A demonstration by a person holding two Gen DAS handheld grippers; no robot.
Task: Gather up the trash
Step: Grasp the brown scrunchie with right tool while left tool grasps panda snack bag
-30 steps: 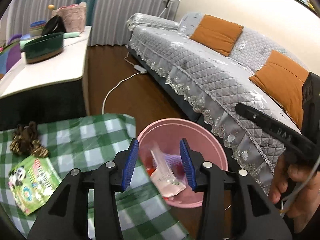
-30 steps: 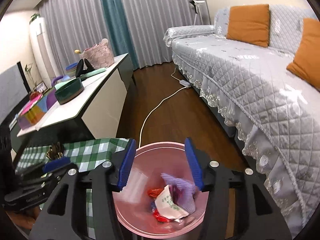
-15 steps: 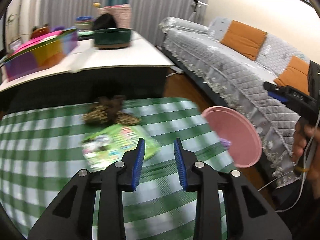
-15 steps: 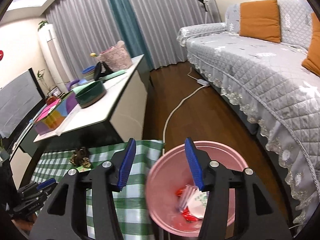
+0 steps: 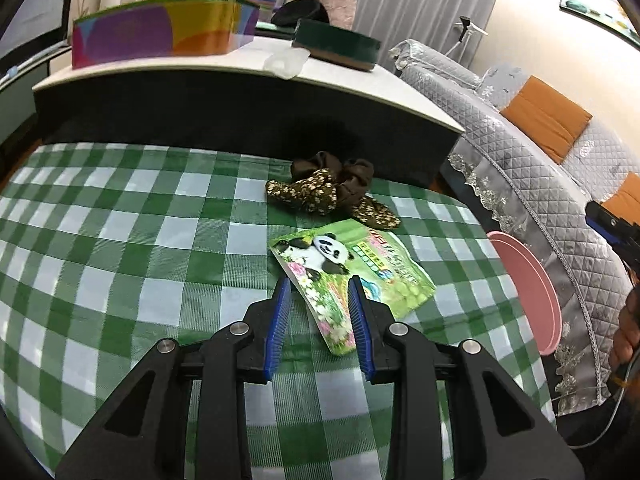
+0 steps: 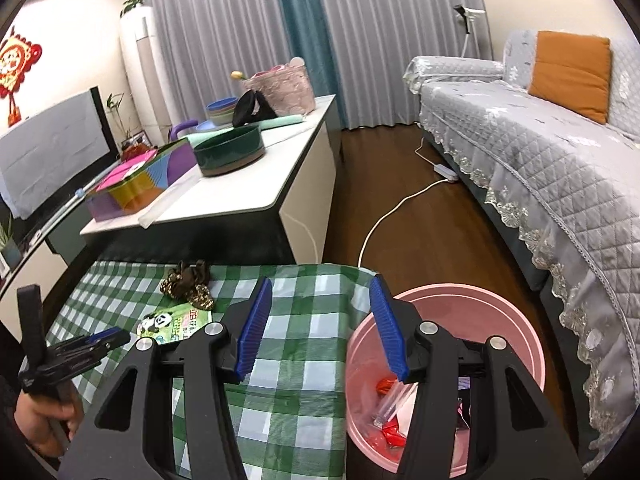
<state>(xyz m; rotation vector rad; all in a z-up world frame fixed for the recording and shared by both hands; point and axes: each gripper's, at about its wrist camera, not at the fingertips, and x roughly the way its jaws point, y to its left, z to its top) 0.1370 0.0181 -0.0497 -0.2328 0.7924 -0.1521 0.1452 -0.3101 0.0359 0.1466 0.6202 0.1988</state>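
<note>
The left gripper (image 5: 318,286) is hovering open over the panda wrapper (image 5: 352,268) lying on the checked cloth (image 5: 120,240), nothing held. The right gripper (image 6: 322,292) is gaping empty, with the pink bin (image 6: 516,320) at its four o'clock.

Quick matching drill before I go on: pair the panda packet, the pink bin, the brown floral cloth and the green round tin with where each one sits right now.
Things:
1. panda packet
2. pink bin
3. brown floral cloth
4. green round tin

Places:
A. on the white table
B. on the floor beside the checked cloth
C. on the checked cloth, at its far edge
D. on the checked cloth, just ahead of the left hand-held gripper

Pairs: 1-D, 2-B, 3-C, 4-A
</note>
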